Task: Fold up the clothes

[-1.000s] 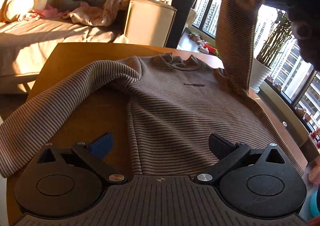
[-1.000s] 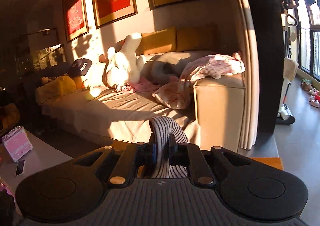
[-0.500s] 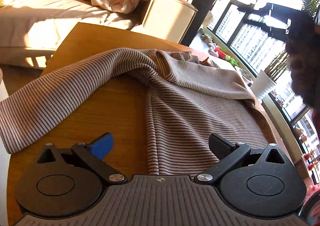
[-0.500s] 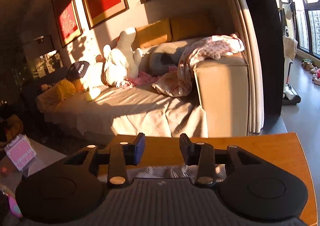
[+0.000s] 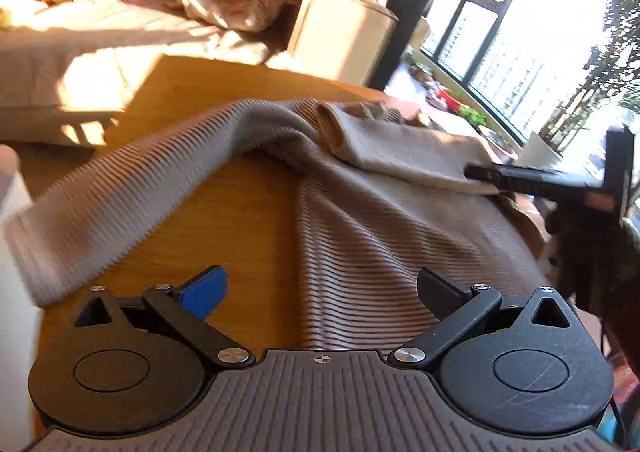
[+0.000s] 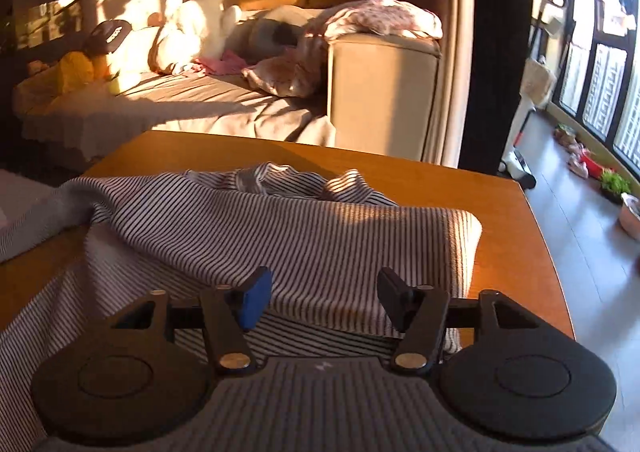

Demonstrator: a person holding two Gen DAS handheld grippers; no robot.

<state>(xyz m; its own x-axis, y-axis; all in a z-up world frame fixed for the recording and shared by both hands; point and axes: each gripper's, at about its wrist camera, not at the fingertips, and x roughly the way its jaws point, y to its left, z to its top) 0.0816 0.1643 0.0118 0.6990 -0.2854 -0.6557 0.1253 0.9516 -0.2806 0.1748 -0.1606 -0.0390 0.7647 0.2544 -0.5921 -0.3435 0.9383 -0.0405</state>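
A brown striped long-sleeved sweater (image 5: 380, 236) lies on the wooden table (image 5: 248, 220). One sleeve (image 5: 120, 188) stretches out to the left; the other sleeve (image 6: 320, 236) is folded across the body. My left gripper (image 5: 320, 286) hovers open over the sweater's lower hem, nothing between its fingers. My right gripper (image 6: 320, 298) sits low over the folded sleeve, its jaws opening, with the cloth lying beneath them and not pinched. In the left wrist view the right gripper (image 5: 520, 176) shows at the right edge, just above the fabric.
A beige sofa (image 6: 240, 104) with blankets, a white plush toy (image 6: 196, 24) and cushions stands beyond the table's far edge. Tall windows (image 5: 520, 52), potted plants and floor clutter (image 6: 592, 168) are on the right. A white object (image 5: 12, 252) borders the table's left edge.
The right gripper let go of the raised sleeve, which dropped folded across the sweater's body. It came down low over the table and its jaws spread apart. The left gripper stayed open.
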